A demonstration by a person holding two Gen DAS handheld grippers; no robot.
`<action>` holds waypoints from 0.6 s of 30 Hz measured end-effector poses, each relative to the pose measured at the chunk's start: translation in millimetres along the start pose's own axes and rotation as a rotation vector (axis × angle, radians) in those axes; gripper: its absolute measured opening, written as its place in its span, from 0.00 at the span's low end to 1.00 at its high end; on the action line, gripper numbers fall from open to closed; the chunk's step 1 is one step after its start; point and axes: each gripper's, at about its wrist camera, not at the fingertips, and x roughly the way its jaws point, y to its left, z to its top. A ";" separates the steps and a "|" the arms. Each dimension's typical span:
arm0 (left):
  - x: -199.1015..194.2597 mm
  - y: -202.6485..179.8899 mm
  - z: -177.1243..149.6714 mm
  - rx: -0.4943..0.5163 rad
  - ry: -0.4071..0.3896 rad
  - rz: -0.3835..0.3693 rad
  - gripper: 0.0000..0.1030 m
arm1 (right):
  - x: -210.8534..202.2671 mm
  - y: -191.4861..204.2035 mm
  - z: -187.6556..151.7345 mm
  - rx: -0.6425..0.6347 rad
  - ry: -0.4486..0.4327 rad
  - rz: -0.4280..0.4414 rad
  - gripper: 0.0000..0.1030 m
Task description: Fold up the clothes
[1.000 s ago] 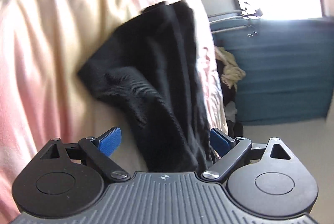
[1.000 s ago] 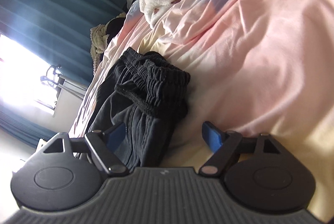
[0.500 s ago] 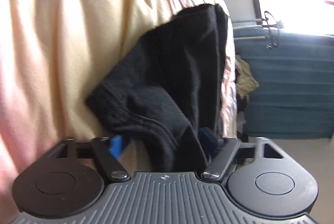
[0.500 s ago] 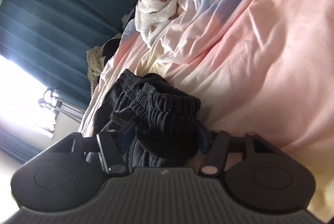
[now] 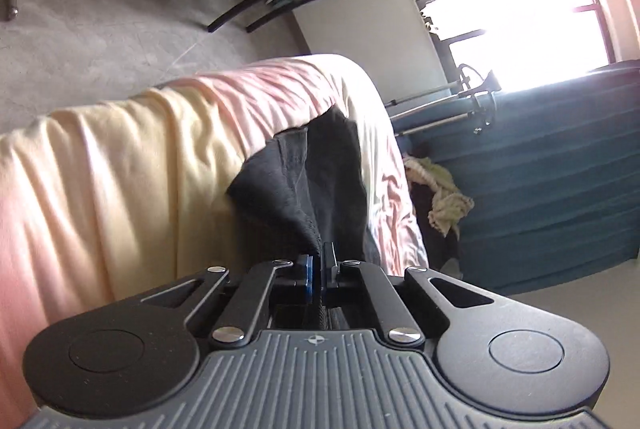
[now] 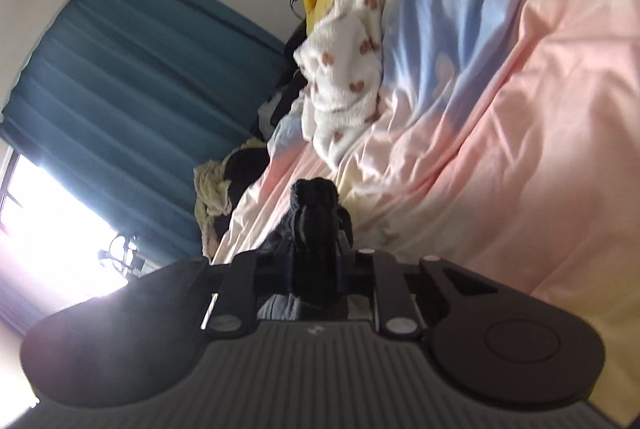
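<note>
Left gripper [image 5: 319,271]: jaws pressed together, pinching a thin fold of the black garment [image 5: 320,181]; cloth trails far from the fingers across the pink and cream bedsheet [image 5: 132,169]; right gripper [image 6: 314,269]: clamped on the bunched ribbed waistband [image 6: 314,197], near the white fleece blanket [image 6: 344,69].

Your left gripper [image 5: 319,269] is pinched on one end of the trousers [image 5: 316,185], which stretch away from it over the bed [image 5: 120,165]. Your right gripper [image 6: 314,269] clamps the bunched waistband [image 6: 314,197]. Behind it on the bed lies a fleece blanket [image 6: 344,69]. Beyond the bed's far edge sits a clothes heap [image 5: 444,197] before the curtain [image 5: 552,165].
</note>
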 end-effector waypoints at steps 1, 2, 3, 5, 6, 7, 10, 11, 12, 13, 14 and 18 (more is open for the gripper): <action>3.5 1.0 1.4 0.003 -0.003 0.018 0.04 | -0.9 -2.1 -0.5 0.002 -0.002 -0.002 0.18; 6.9 2.9 2.8 0.003 -0.004 0.032 0.04 | -1.7 -4.1 -0.9 0.004 -0.003 -0.004 0.18; 10.7 8.6 3.9 -0.008 0.007 0.035 0.04 | -2.6 -6.2 -1.4 0.006 -0.005 -0.006 0.18; 21.8 17.8 4.4 -0.019 0.029 0.066 0.04 | -4.3 -10.4 -2.3 0.010 -0.008 -0.009 0.18; 25.9 22.7 4.6 -0.023 0.040 0.083 0.04 | -5.1 -12.4 -2.8 0.012 -0.009 -0.011 0.18; 28.9 28.5 3.6 -0.028 0.047 0.100 0.04 | -6.0 -14.5 -3.2 0.014 -0.011 -0.013 0.18; 36.4 39.4 -0.1 -0.024 0.060 0.120 0.04 | -8.6 -20.7 -4.6 0.020 -0.016 -0.019 0.18; 37.3 39.4 -1.3 -0.016 0.059 0.125 0.05 | -9.4 -22.8 -5.1 0.022 -0.017 -0.021 0.19; 38.5 39.5 -2.2 -0.004 0.062 0.123 0.05 | -10.3 -24.9 -5.5 0.024 -0.019 -0.023 0.19; 38.1 39.9 -2.3 0.005 0.064 0.119 0.05 | -11.1 -27.0 -6.0 0.026 -0.020 -0.025 0.20; 37.0 41.8 -2.5 -0.001 0.066 0.117 0.05 | -12.0 -29.0 -6.4 0.028 -0.022 -0.027 0.21; 34.3 48.4 -2.9 0.008 0.081 0.104 0.19 | -15.4 -37.3 -8.3 0.036 -0.028 -0.034 0.27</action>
